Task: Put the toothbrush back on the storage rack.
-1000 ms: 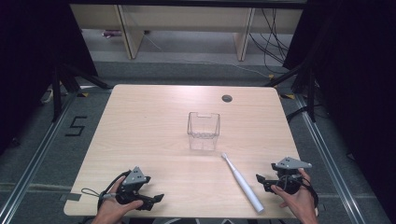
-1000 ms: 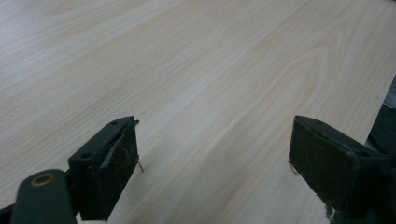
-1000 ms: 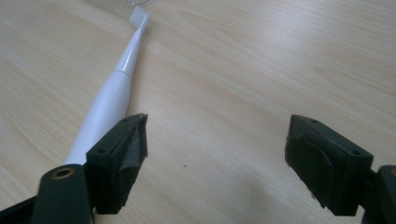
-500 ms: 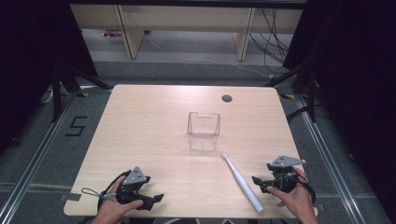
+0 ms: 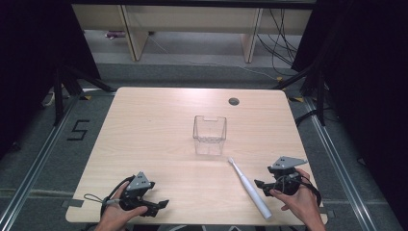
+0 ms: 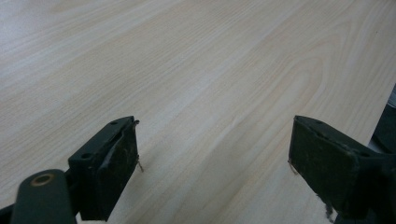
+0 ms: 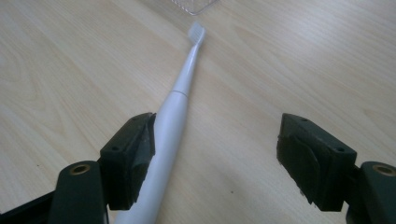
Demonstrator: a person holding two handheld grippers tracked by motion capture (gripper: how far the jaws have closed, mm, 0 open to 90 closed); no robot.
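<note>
Pale wood grain covers the table [image 5: 159, 130], which carries everything here. At its near left corner a hand grips the left claw [image 5: 161, 205], low over the wood with a cable looping off behind it. In the left gripper view its two black jaws stand wide apart with bare table between them, pinching nothing.

Toward the middle of the table stands a clear plastic container [image 5: 210, 134], upright and open at the top. Just beyond its near right corner begins a white electric toothbrush [image 5: 249, 188], lying flat on the wood. Its brush head points toward the container, close to it, and its thick handle runs diagonally toward the near edge of the table.

Farther right, a hand holds the right claw [image 5: 259, 185] just beside the toothbrush handle, with the grey three-cornered plate on top. In the right gripper view its jaws are spread wide; the toothbrush [image 7: 180, 100] runs along the inner face of the left-hand jaw, at or very near contact, while the other jaw stands well apart from it over bare wood. The container's clear corner [image 7: 194, 5] shows just past the bristles.
</note>
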